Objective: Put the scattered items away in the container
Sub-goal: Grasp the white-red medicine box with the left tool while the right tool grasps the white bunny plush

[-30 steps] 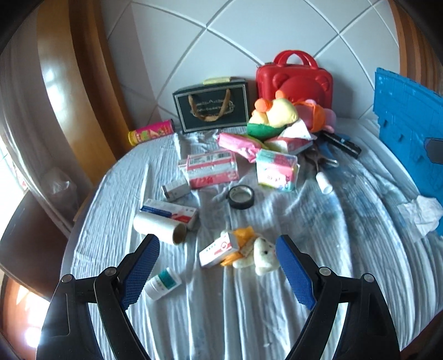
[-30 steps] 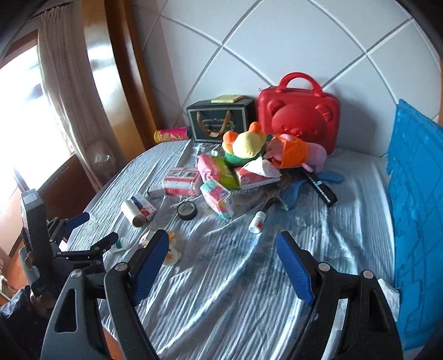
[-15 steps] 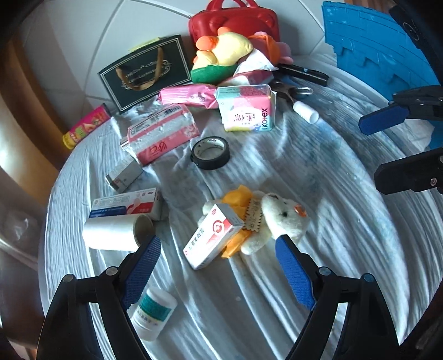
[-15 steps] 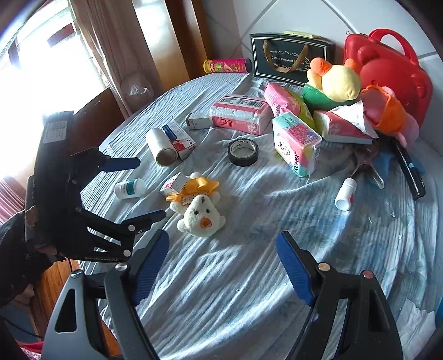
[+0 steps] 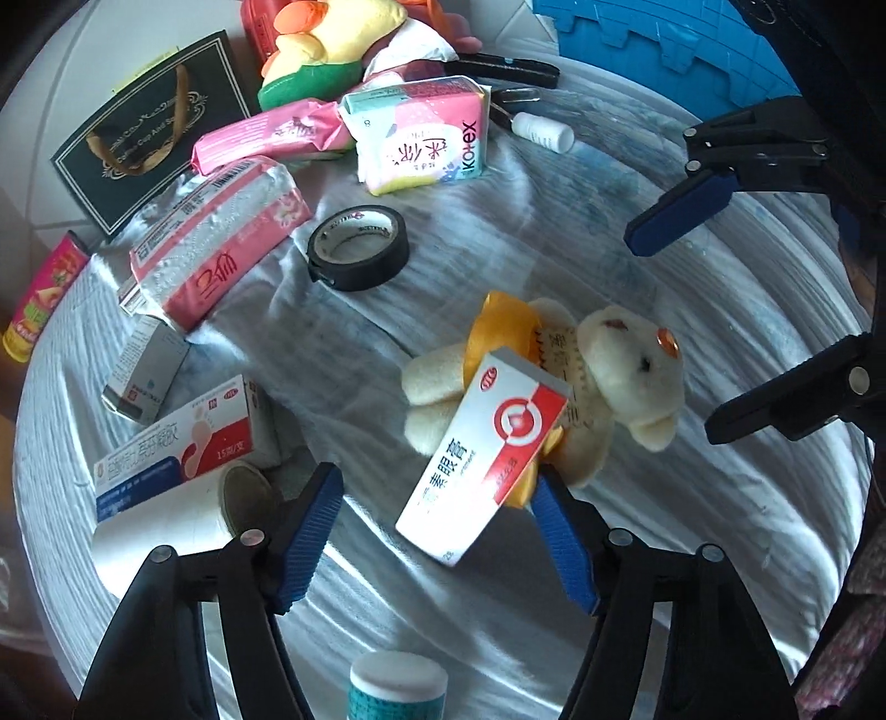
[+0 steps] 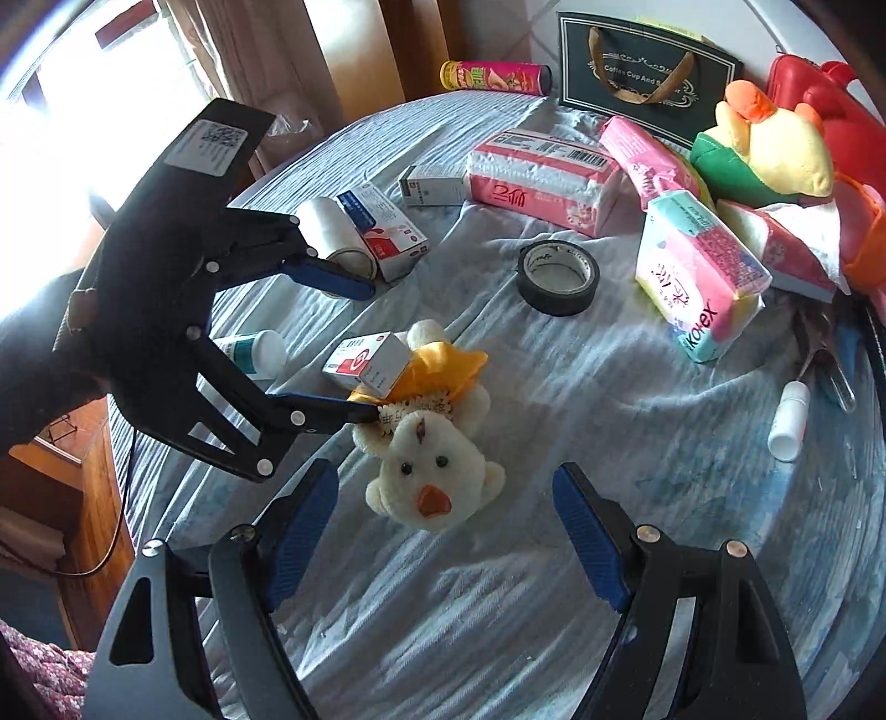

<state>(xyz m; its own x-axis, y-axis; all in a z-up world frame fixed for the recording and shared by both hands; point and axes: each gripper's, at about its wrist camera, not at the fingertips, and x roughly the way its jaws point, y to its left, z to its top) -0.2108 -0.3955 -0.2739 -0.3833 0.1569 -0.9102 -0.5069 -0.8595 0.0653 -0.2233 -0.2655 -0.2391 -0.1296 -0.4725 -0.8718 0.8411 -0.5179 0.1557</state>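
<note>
A red-and-white medicine box (image 5: 483, 457) leans on a small cream plush bear with an orange bow (image 5: 603, 382) in the middle of the blue-clothed table. My left gripper (image 5: 443, 531) is open, its blue pads on either side of the box's near end. In the right wrist view the left gripper (image 6: 360, 349) reaches from the left, one fingertip touching the bear (image 6: 432, 471) beside the box (image 6: 368, 360). My right gripper (image 6: 446, 537) is open and empty, just before the bear's head. The blue crate (image 5: 664, 50) stands at the far right.
Around the bear lie a black tape roll (image 5: 359, 246), pink tissue packs (image 5: 221, 243), a Kotex pack (image 5: 423, 141), a white paper roll (image 5: 166, 515), flat medicine boxes (image 5: 183, 437), small white bottles (image 6: 789, 421), plush toys (image 6: 769, 144), a dark gift bag (image 6: 648, 72) and a red case (image 6: 825, 94).
Both grippers have closed in on the bear and medicine box from opposite sides. The left gripper now straddles the box; the right gripper sits lower, close to the bear's head.
</note>
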